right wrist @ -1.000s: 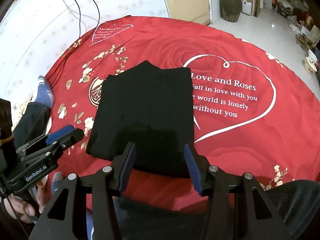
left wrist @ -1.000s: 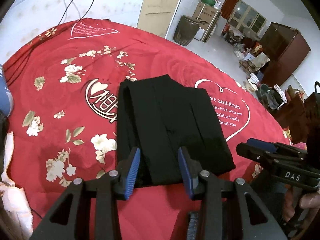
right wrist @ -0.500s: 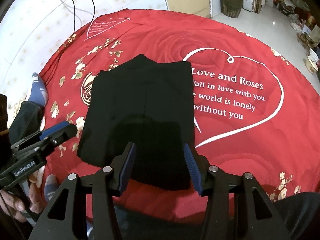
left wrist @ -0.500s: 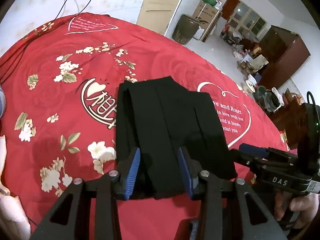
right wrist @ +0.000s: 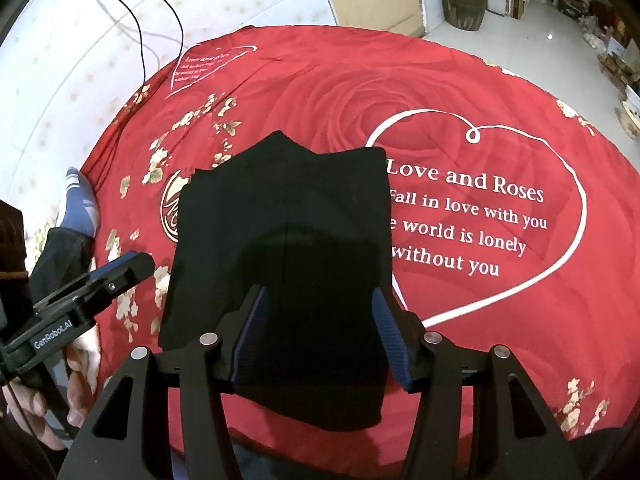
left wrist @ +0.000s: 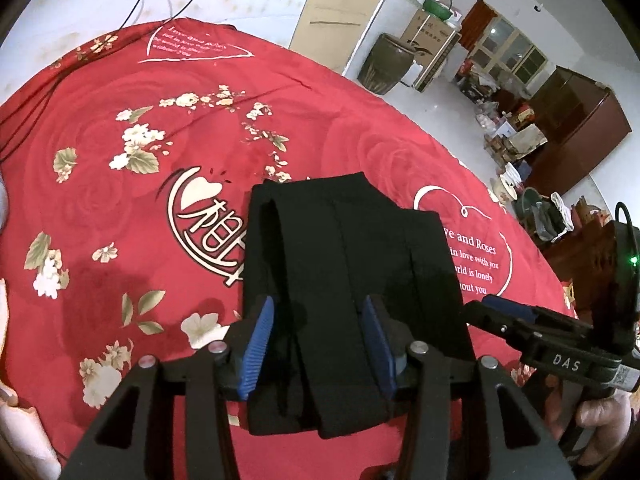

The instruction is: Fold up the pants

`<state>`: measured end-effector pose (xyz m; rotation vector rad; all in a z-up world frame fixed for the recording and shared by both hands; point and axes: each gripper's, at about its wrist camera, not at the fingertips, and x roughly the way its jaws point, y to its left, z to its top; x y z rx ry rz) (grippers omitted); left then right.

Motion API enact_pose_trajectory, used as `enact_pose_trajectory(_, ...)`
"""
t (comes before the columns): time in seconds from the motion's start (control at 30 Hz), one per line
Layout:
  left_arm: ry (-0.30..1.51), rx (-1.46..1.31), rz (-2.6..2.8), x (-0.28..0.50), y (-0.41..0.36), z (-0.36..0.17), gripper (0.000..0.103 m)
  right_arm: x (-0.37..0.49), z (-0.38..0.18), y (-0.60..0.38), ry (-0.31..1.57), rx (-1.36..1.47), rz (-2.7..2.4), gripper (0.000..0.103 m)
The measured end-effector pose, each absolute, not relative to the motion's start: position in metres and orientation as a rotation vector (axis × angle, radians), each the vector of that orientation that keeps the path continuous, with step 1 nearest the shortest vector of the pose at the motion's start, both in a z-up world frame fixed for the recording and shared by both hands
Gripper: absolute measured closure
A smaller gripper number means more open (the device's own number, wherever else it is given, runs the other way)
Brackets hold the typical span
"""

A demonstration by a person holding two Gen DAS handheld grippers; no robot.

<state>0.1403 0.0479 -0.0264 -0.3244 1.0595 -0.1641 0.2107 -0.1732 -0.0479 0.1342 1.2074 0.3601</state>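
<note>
Nearest to you, your left gripper [left wrist: 316, 344] hangs over the near edge of the black pants [left wrist: 344, 280]; its blue pads [left wrist: 256, 344] stand apart with cloth showing between them, and its jaws have just been opening; they press on nothing that can be seen. Your right gripper [right wrist: 320, 344] does the same at the near right of the pants [right wrist: 284, 264]; its jaws have also just been opening, pads clear of the fabric, nothing gripped.

The pants lie as one compact, roughly rectangular stack in the middle of the red bedspread [left wrist: 120, 200], near edge towards you, far edge reaching the printed heart [right wrist: 480, 200] on the right and the round logo [left wrist: 204, 232] on the left; layered folds show as long ridges running away from you. By my judgement the folding is largely done; what may remain is one last fold or a smoothing, and you cannot be sure which.

Counted: one pair of pants, two grippers, one bedspread; further off, two black cables [right wrist: 140, 40] trail across the pale surface beyond the spread; farthest, one dark ceramic jar [left wrist: 384, 64] stands on the floor by a doorway.
</note>
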Motion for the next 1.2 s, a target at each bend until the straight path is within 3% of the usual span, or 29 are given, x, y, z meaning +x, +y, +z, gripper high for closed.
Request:
enact_pose_trajectory(0.47, 1.101, -0.298, -0.142, 0.156, 0.057, -0.054, 0.053, 0.243, -0.060, -0.188, 1.235, 0.192, 0.348, 0.047)
enact_pose_trajectory(1.2, 1.099, -0.450, -0.310, 0.159, 0.068, -0.084, 0.037, 0.242, -0.101, -0.186, 1.423, 0.330, 0.417, 0.042)
